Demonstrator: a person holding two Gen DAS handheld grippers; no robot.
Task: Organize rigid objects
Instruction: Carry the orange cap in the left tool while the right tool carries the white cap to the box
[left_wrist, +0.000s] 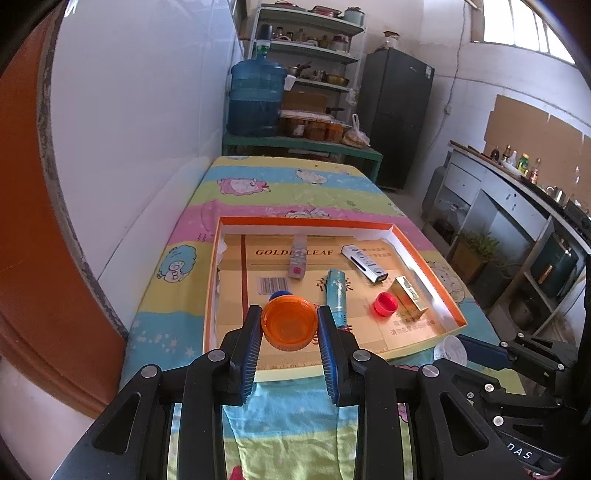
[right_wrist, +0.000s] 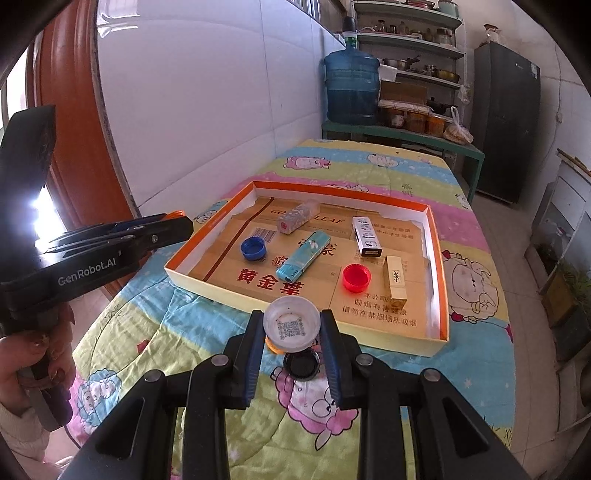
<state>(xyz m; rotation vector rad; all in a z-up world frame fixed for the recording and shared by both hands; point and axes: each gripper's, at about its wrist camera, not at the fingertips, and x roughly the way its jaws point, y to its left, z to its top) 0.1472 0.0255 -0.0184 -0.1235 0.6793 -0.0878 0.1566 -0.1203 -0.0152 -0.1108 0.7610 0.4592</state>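
My left gripper (left_wrist: 290, 325) is shut on an orange bottle cap (left_wrist: 290, 323), held above the near edge of the orange-rimmed cardboard box (left_wrist: 306, 221). My right gripper (right_wrist: 291, 325) is shut on a white cap (right_wrist: 292, 324) with a QR code inside, just in front of the box (right_wrist: 439, 258). In the box lie a blue cap (right_wrist: 253, 247), a red cap (right_wrist: 356, 277), a teal lighter (right_wrist: 303, 255), a patterned tube (right_wrist: 297, 216), a white stick (right_wrist: 365, 236) and a gold lipstick box (right_wrist: 395, 282). A black cap (right_wrist: 302, 364) lies on the cloth under my right gripper.
The box sits on a table with a cartoon sheep cloth (right_wrist: 469, 284). A white wall runs along the left. A blue water jug (left_wrist: 256, 99) and shelves stand past the table's far end. The left gripper's body (right_wrist: 92, 254) shows at left in the right wrist view.
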